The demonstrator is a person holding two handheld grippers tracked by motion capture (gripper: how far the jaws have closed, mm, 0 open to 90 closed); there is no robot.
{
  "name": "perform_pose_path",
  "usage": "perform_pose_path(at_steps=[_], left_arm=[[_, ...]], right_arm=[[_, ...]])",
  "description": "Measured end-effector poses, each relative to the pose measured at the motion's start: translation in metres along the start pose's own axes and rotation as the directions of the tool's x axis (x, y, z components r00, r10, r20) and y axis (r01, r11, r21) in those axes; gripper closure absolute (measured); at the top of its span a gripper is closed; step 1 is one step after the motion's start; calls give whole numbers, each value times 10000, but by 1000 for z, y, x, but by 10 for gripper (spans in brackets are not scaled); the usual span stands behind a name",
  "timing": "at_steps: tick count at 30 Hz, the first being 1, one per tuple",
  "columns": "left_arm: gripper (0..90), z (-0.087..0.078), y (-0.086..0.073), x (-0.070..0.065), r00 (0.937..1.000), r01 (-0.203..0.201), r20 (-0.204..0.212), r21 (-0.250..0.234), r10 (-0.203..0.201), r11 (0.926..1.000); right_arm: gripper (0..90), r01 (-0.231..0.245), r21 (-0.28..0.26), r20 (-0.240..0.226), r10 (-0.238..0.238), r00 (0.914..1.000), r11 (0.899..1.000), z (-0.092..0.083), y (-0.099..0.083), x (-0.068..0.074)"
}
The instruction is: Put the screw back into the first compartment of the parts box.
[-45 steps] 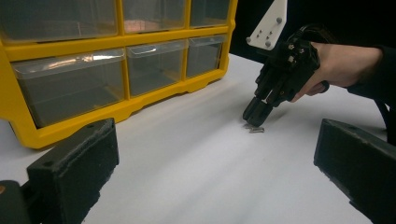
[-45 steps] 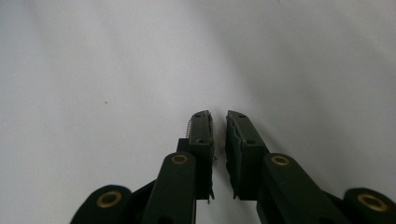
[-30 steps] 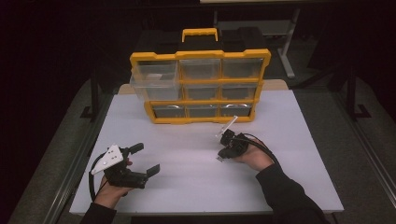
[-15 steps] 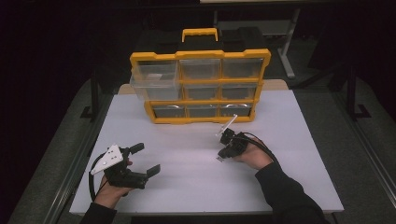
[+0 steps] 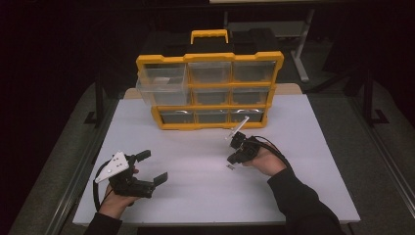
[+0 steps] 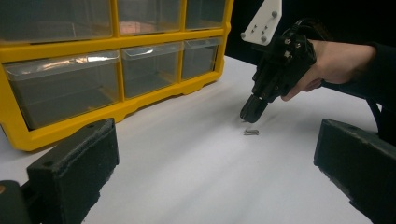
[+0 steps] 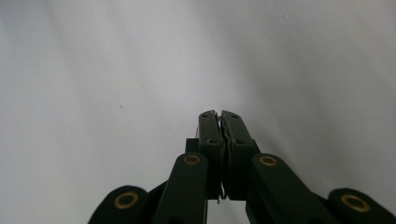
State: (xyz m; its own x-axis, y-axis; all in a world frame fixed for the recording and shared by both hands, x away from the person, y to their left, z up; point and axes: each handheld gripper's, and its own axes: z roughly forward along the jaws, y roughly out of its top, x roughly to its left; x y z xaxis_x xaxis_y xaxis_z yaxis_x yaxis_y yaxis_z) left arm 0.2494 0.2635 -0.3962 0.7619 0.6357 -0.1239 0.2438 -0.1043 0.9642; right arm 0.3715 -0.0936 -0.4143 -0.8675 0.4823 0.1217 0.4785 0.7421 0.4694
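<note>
Step in hand, likely: pickup of screw (image 6: 251, 132) from tabletop (image 5: 195, 196). Right hand-held gripper (image 6: 249, 115) shut, tips down; screw just below tips, apart; anything pinched, cannot tell. Left hand-held gripper (image 5: 152, 166) wide, idle. Next: open narrowly, straddle screw, close squarely.

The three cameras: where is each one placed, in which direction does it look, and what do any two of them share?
High view: fixed above the person's side, facing forward and down on the white table, yellow drawer cabinet, both hands, left gripper, right gripper.
Left gripper view: low on the left gripper, between its open jaws, toward the cabinet, right gripper and small metal part.
Right gripper view: on that gripper, facing down along shut jaws at the tabletop.
Shared: the high and left gripper views both show the part.
</note>
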Motion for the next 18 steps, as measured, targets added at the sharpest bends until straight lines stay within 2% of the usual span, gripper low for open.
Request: perform_pose_path(at_steps=[9, 18], left_arm=[[0, 1, 0, 0, 9999, -164, 30, 80, 164, 9998], [0, 1, 0, -1, 10000, -73, 49, 52, 73, 10000]], right_arm=[[879, 26, -165, -120, -28, 9999, 9999, -11, 7, 1], [879, 20, -193, -193, -23, 9998, 9998, -21, 13, 3]])
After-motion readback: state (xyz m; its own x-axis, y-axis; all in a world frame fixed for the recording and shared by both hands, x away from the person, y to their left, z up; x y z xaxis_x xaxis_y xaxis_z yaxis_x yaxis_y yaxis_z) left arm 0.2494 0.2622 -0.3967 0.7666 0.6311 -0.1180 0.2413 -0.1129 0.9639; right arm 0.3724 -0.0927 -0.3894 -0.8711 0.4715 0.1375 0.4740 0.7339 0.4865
